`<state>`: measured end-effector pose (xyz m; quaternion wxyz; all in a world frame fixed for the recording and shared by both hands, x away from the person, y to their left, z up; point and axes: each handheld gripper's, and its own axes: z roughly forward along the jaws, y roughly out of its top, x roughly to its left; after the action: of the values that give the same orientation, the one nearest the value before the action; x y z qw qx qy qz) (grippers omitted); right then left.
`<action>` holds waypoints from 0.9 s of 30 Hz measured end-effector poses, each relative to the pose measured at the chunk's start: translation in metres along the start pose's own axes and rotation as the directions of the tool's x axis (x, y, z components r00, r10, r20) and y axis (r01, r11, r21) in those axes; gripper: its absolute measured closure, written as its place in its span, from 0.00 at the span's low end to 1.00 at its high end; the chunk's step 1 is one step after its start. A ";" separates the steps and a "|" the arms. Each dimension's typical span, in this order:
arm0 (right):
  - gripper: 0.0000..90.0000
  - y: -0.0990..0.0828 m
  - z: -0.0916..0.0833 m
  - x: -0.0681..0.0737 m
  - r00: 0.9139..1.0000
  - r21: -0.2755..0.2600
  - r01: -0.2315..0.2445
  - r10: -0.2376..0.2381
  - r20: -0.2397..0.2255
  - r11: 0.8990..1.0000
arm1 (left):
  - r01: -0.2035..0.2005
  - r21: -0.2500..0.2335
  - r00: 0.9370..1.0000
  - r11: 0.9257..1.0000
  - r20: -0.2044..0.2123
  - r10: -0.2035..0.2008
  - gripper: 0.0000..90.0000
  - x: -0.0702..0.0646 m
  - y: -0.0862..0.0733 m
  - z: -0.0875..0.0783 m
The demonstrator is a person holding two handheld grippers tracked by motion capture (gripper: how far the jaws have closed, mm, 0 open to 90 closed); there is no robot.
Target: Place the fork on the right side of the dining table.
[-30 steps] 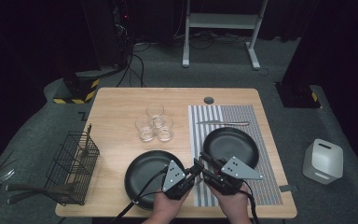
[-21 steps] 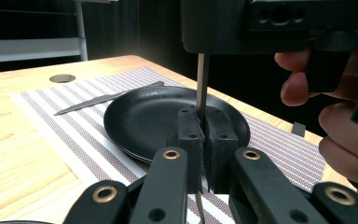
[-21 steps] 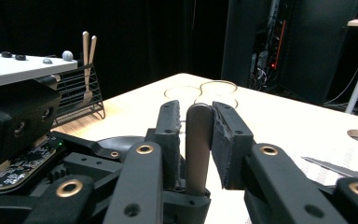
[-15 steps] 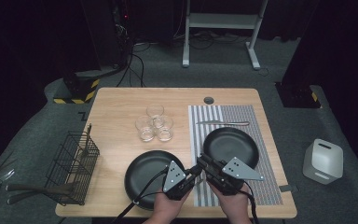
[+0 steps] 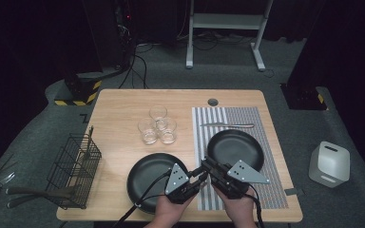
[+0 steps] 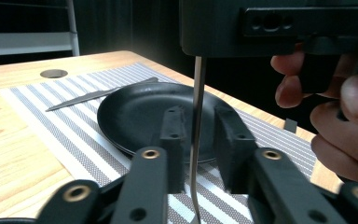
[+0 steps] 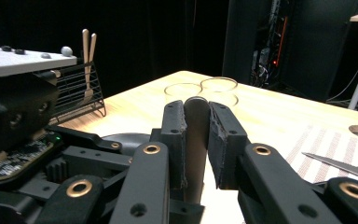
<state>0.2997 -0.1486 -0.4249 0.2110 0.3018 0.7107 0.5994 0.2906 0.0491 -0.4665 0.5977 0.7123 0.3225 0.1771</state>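
The right gripper (image 5: 206, 165) is clamped narrow on the flat end of a metal utensil (image 6: 196, 93). The left gripper (image 5: 198, 175) meets it tip to tip. Its jaws have just been opening, and the utensil's thin shaft stands upright between them with a gap on each side. All this hangs over the near left edge of the striped placemat (image 5: 228, 116).

A black plate (image 5: 235, 148) lies on the placemat just beyond the grippers, with a knife (image 5: 227, 125) on the mat behind it. A second black plate (image 5: 149, 173) sits just left of the mat, partly under the left gripper. Three glasses (image 5: 158, 126) cluster to the mat's left, farther back. A wire basket (image 5: 71, 171) stands well to its left at the table's edge.
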 end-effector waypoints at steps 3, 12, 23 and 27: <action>0.86 0.000 -0.001 -0.002 1.000 -0.001 -0.010 0.010 -0.002 1.000 | -0.008 0.000 1.000 1.000 0.002 0.008 0.76 0.002 0.000 -0.008; 0.86 0.000 -0.002 -0.002 1.000 -0.001 -0.012 0.012 -0.001 1.000 | -0.041 0.012 0.992 0.999 -0.115 0.042 0.68 0.025 -0.008 -0.045; 0.86 0.001 -0.002 0.001 1.000 0.008 -0.006 0.006 0.002 1.000 | -0.066 0.028 0.928 0.997 -0.365 0.071 0.58 0.086 -0.027 -0.117; 0.86 0.002 -0.001 0.003 1.000 0.015 0.002 -0.002 0.007 1.000 | -0.028 0.035 0.900 0.999 -0.434 0.040 0.57 0.114 -0.039 -0.131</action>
<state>0.2974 -0.1467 -0.4224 0.2120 0.3048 0.7147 0.5927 0.2810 0.2254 -0.4903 0.4978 0.6687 0.4375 0.3372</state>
